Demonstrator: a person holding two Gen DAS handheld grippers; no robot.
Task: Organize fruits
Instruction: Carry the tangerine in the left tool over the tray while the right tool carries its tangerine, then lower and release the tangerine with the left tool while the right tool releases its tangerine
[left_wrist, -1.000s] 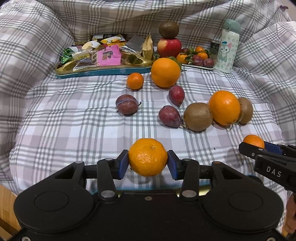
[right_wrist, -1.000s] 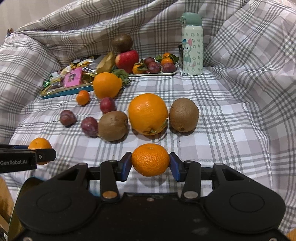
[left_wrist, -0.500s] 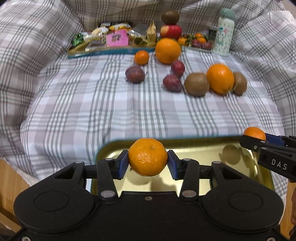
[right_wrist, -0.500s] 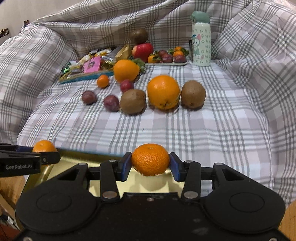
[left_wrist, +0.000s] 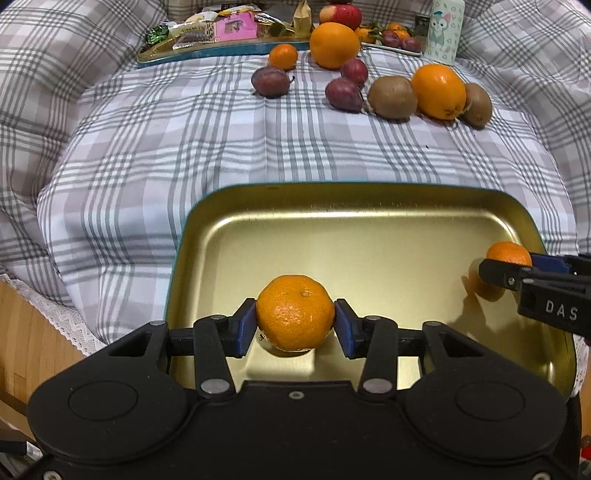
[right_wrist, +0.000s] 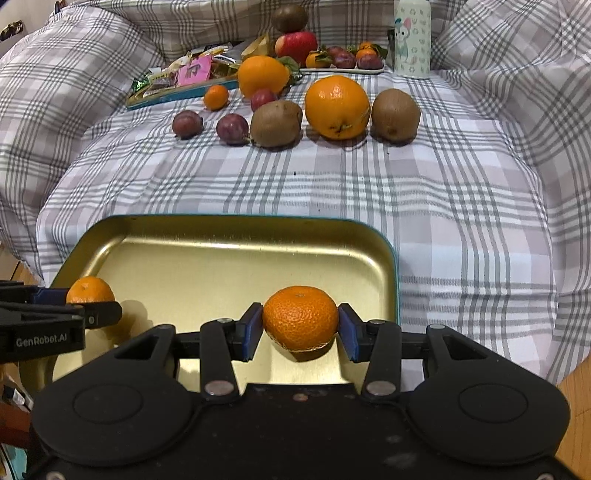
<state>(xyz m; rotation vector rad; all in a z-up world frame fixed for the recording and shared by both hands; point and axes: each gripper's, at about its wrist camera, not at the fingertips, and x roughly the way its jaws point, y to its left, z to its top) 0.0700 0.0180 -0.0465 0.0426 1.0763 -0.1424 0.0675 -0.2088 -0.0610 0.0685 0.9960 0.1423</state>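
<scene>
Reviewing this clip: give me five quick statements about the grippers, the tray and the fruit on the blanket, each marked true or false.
1. Each gripper is shut on a tangerine. True: the left gripper grips the left tangerine, the right gripper grips the right tangerine.
2. The gold tray already has fruit lying loose in it. False: the only fruit over it is in the grippers.
3. Two kiwis flank a large orange on the blanket. True.
4. The bottle lies on its side. False: it stands upright.
5. The plums are inside the gold tray. False: they lie on the blanket.
</scene>
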